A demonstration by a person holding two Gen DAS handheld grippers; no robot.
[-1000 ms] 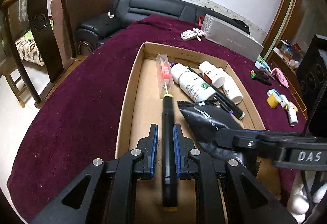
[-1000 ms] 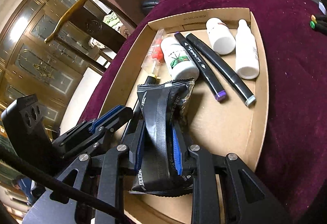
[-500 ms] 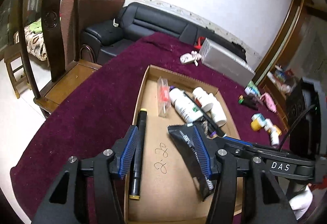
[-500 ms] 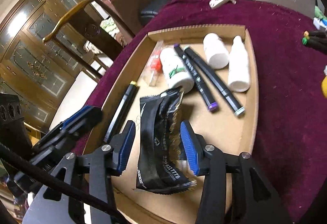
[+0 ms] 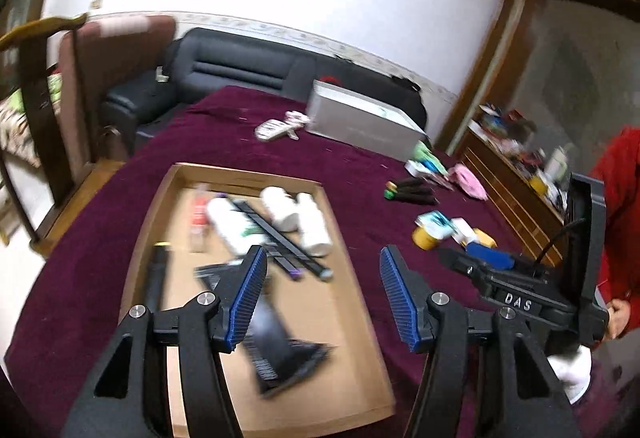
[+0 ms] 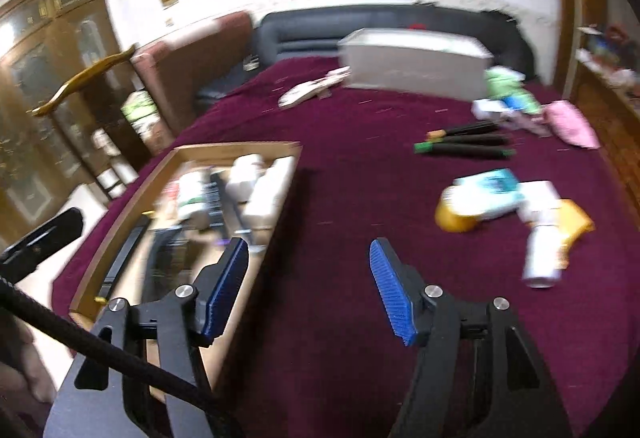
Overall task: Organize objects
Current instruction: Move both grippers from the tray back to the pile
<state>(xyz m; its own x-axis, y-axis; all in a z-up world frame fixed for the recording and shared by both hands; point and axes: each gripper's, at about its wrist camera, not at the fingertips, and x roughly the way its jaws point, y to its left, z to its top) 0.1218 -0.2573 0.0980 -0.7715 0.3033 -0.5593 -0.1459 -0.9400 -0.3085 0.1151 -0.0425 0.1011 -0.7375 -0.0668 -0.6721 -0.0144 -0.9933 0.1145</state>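
A shallow cardboard tray [image 5: 356,270] [image 6: 120,214] lies on the maroon tablecloth. It holds a black marker [image 5: 156,278], a black foil packet [image 5: 276,342], white bottles [image 5: 312,226] and two more markers [image 5: 288,242]. My left gripper [image 5: 320,298] is open and empty above the tray's right side. My right gripper [image 6: 308,288] is open and empty above the cloth, right of the tray. Loose black markers [image 6: 464,144] and a yellow and white cluster of small items [image 6: 516,210] lie on the cloth at the right.
A grey box [image 6: 416,68] and a white key fob [image 6: 308,90] sit at the table's far side. Pink and green items [image 6: 568,122] lie far right. A wooden chair [image 5: 44,78] and a dark sofa [image 5: 240,66] stand beyond the table. A person in red [image 5: 620,206] is at the right.
Both grippers have let go, the left of the black marker and the right of the foil packet, which now lie in the tray. Both have lifted and swung right.
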